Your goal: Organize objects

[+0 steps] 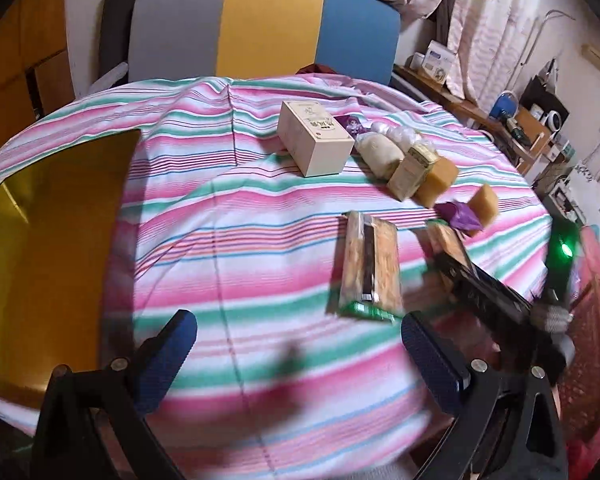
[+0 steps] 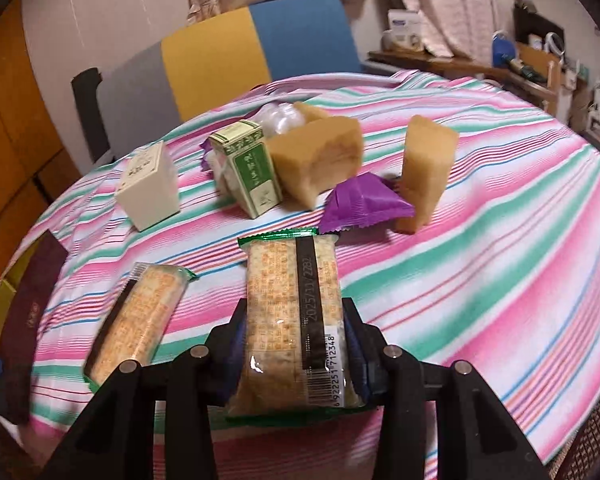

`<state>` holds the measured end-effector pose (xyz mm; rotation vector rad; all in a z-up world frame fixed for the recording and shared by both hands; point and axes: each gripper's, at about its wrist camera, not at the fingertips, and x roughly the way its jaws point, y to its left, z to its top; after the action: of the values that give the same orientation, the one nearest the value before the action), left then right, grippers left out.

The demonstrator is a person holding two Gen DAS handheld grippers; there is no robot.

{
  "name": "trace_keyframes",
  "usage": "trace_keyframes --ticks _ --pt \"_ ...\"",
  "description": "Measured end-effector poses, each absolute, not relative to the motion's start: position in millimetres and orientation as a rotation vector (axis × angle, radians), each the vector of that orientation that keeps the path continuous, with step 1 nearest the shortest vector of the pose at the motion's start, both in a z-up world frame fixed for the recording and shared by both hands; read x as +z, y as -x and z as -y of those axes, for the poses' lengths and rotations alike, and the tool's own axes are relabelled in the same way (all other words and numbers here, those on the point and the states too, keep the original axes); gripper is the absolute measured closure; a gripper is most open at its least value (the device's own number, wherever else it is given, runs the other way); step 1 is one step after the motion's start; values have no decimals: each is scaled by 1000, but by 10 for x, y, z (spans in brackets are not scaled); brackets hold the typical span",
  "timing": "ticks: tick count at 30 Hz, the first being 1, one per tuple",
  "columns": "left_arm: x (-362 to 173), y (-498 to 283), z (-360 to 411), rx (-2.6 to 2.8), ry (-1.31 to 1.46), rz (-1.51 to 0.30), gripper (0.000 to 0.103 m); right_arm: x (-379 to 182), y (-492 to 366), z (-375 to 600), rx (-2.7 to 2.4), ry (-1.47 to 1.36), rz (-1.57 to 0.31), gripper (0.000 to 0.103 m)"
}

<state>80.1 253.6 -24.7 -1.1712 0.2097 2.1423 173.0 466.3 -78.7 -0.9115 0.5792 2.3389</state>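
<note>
My right gripper (image 2: 294, 330) is shut on a cracker pack (image 2: 292, 312) with a green edge and black strip, held just above the striped cloth; it also shows in the left wrist view (image 1: 448, 248). A second cracker pack (image 2: 140, 324) lies to its left on the cloth, and it shows in the left wrist view (image 1: 370, 268). My left gripper (image 1: 300, 336) is open and empty, low over the cloth, with the second pack just ahead of its right finger (image 1: 432, 356). A gold box (image 1: 48, 248) sits at the left.
On the striped cloth (image 1: 240, 240) stand a cream box (image 1: 314, 142), a green-and-cream carton (image 2: 248, 168), two tan blocks (image 2: 320, 160) (image 2: 426, 172), a purple packet (image 2: 364, 204) and white bags (image 1: 380, 148). A colour-block chair (image 1: 260, 28) stands behind the table. Cluttered shelves are at the right.
</note>
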Motion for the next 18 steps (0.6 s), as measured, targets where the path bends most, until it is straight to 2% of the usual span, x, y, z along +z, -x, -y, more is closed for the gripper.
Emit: trace_keyframes --ticks 5,12,14,18 --pt "-438 -744 -2966 2175 1104 -404 0 -817 -1767 -4615 2332 879 -520 60" --pt "-721 -658 -3341 2087 1097 -455 0 -825 -1784 -4650 2364 917 -525 58" --pt "-746 -644 -3357 2078 1081 -441 5 -822 -1786 -4661 2373 927 -536 58" --pt "-782 -644 -3359 2083 1060 -426 6 -815 -1774 -4639 2363 938 -530 58"
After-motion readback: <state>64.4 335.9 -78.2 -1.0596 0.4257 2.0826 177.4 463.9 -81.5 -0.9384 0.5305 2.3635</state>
